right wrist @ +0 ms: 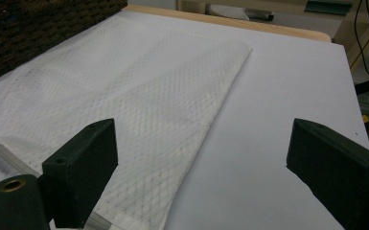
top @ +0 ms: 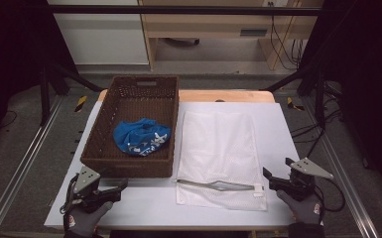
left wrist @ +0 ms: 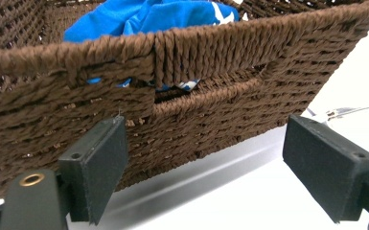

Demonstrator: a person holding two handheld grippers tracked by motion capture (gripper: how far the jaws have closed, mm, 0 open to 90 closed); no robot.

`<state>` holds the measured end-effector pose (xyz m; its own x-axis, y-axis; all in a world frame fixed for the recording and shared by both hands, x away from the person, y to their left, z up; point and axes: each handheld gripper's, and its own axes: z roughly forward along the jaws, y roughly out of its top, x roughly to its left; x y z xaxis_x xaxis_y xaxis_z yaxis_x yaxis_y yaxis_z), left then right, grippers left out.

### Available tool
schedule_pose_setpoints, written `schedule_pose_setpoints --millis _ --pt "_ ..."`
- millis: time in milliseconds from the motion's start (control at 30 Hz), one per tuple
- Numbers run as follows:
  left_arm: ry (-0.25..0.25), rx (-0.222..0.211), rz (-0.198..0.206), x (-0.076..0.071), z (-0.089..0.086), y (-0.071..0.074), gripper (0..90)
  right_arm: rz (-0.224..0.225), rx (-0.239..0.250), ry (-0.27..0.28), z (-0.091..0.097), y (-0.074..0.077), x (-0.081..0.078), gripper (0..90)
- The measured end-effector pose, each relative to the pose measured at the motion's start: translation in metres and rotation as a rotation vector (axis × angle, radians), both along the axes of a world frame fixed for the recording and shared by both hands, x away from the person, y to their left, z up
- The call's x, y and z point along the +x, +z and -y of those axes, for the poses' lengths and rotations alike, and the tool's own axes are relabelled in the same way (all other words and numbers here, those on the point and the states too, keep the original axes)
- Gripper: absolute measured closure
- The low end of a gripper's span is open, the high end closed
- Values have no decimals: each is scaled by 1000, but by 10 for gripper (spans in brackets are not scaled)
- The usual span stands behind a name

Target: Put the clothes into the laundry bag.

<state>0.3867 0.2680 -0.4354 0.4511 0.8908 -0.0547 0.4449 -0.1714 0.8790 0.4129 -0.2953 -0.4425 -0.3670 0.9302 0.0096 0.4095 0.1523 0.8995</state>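
White mesh laundry bag (top: 220,151) flat on the table's white sheet (top: 278,129), its left edge just beside the brown wicker basket (top: 104,144), its zippered near edge (top: 217,186) slightly gaping, close to the table's front. Blue cloth (top: 141,137) bunched inside the basket, toward its near right part. Right gripper (top: 272,179) low at the bag's near right corner, jaws spread wide, nothing between them; bare sheet beyond the bag's right edge, up to the table's rim. Left gripper (top: 121,184) in front of the basket's near wall (left wrist: 182,96), jaws likewise wide apart and empty, not touching the weave. Narrow strip of free sheet between basket and front edge.
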Motion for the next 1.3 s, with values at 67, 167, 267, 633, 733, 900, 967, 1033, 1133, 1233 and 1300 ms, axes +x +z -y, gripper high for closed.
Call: schedule_pose_setpoints --millis 67,167,267,633,733,900,967,1033,1133,1233,1300 --pt "-3 -1 3 0 0 1 154 -2 4 3 -1 0 0 108" --pt "-12 -10 1 -1 1 1 156 -5 21 3 -2 0 0 104" --pt "-19 -10 8 -1 2 5 156 -4 23 0 -5 1 1 96" --pt "-14 -15 38 -4 6 21 147 2 32 -7 -8 1 1 101" --pt "-14 -14 55 -4 5 29 147 7 26 0 -11 2 1 100" --pt "-16 -18 71 -4 5 36 147 2 24 -3 -11 1 1 99" --pt "-14 -20 76 -1 6 42 147 6 22 -11 -12 1 1 98" --pt "-18 -24 88 2 8 47 147 2 26 -13 -12 0 1 98" --pt "-21 -29 100 5 11 54 145 2 24 -9 -13 1 1 98" --pt "-22 -34 109 8 13 60 144 3 26 -4 -14 1 1 97" --pt "-24 -44 114 11 15 63 144 5 23 -6 -14 1 1 97"
